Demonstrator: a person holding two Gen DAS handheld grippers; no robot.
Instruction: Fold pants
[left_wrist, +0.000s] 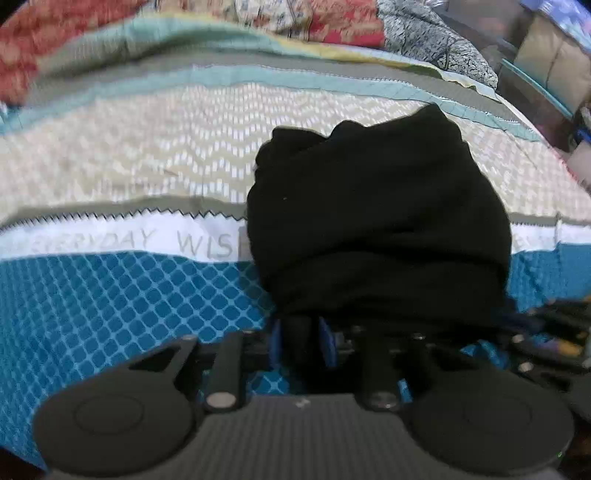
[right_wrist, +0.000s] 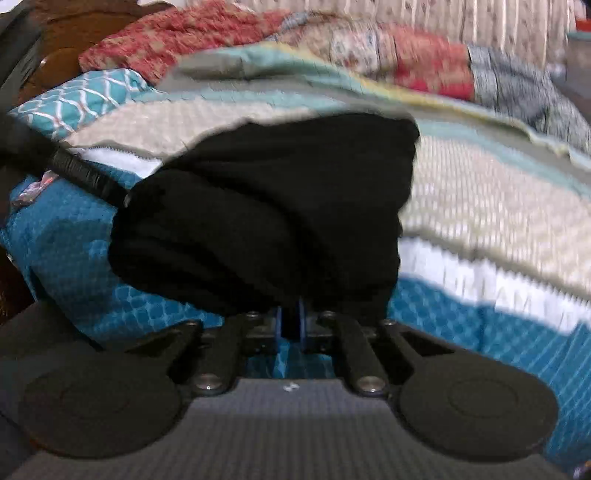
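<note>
The black pants (left_wrist: 376, 221) lie bunched in a thick pile on the striped blanket (left_wrist: 129, 295). The left tongs (left_wrist: 301, 332) are almost closed and pinch the pile's near edge. The right tongs (right_wrist: 291, 325) pinch the near edge too, nearly closed. From the pile, bare blanket spreads toward 9 o'clock. Rumpled quilts (right_wrist: 406, 55) sit at 12 o'clock.

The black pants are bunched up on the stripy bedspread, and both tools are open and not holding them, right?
Not quite. Both tools are shut on the black pants: the left tool in the left wrist view, the right tool in the right wrist view. The pants do lie bunched on the stripy bedspread.
</note>
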